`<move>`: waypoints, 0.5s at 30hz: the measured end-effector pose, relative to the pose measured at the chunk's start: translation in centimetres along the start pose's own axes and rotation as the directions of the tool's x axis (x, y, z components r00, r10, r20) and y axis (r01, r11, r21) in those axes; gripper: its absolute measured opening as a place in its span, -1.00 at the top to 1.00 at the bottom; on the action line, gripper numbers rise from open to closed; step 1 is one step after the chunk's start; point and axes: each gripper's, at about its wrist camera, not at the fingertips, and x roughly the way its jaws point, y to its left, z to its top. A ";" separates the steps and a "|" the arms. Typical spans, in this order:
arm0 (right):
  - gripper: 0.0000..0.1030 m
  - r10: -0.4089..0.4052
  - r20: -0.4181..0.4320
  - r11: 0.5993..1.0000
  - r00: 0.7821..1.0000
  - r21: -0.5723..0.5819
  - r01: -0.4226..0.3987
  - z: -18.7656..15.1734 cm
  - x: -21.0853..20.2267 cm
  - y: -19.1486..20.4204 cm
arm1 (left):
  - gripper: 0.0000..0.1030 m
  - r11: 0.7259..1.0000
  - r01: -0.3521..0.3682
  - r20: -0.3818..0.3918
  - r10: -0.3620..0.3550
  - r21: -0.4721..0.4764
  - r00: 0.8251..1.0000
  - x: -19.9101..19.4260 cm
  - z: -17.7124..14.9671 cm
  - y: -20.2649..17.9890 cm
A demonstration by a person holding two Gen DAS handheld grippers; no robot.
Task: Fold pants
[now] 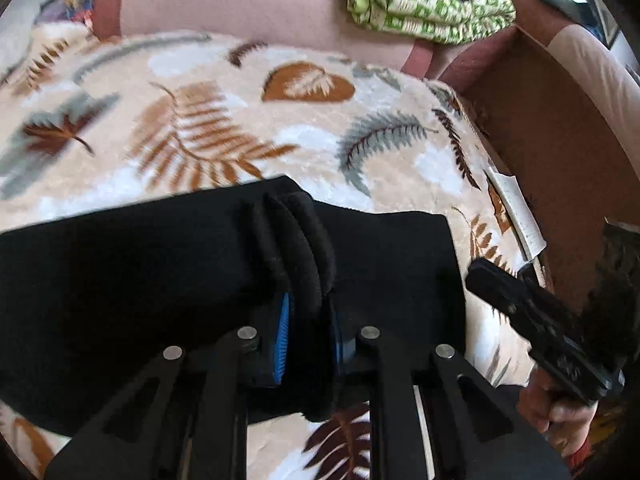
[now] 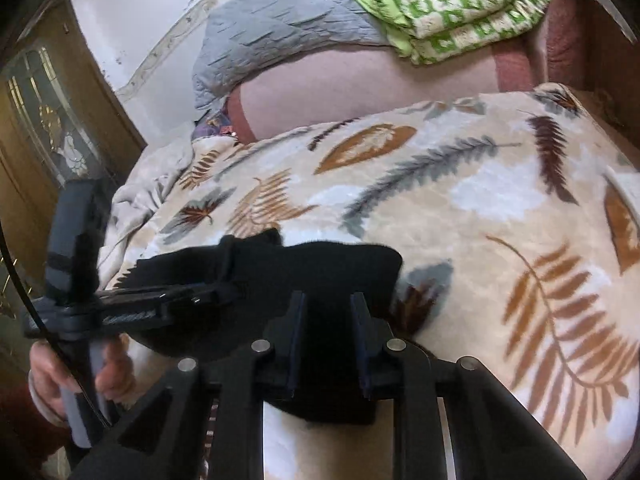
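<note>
While the black pants (image 1: pixel 160 288) lie as a folded band across the leaf-print blanket (image 1: pixel 224 92) on the bed, your left tongs (image 1: pixel 306 316) are pinched on a bunched ridge of the cloth near its middle. Your right tongs (image 2: pixel 326 344) stand parted over the pants' end (image 2: pixel 320 268), gripping nothing that I can make out. Before you carry the fold over, I'd take the edge on the right side too, lift both sides level, keep the layers stacked, and lay them down edge to edge, so no crease is trapped.
</note>
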 end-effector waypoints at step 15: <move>0.50 -0.027 -0.036 0.997 0.999 -0.080 0.024 -0.4 1.7 3.0 | 0.15 0.997 -0.060 -0.009 0.060 -0.048 0.998 0.2 -1.5 1.8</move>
